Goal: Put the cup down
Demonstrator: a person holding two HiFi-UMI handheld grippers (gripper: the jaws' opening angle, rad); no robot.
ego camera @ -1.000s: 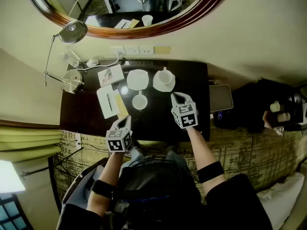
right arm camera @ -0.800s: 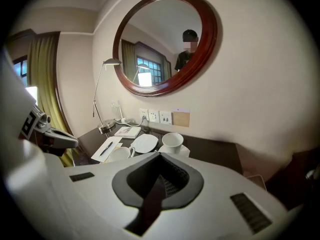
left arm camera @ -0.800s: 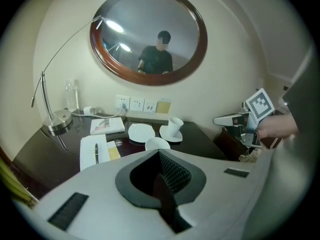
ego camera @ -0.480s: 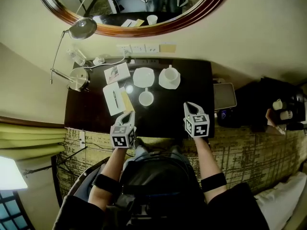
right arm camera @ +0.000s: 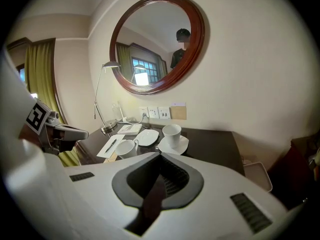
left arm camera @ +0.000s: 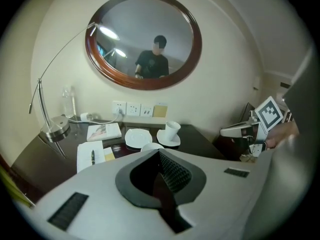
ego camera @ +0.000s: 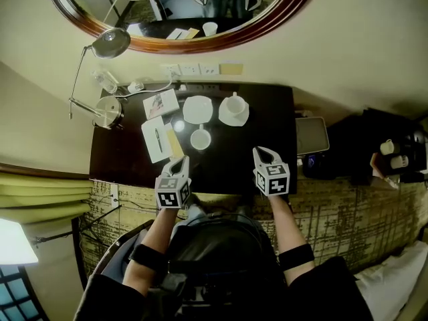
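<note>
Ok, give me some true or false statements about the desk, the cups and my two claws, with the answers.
1. One cup stands on a saucer. True.
2. The second saucer holds a cup too. False: it is bare; the loose cup stands on the desk in front of it.
3. The right claw grips a cup. False: it is shut on nothing.
4. A pen lies on the notepad. True.
5. The left claw is shut. True.
</note>
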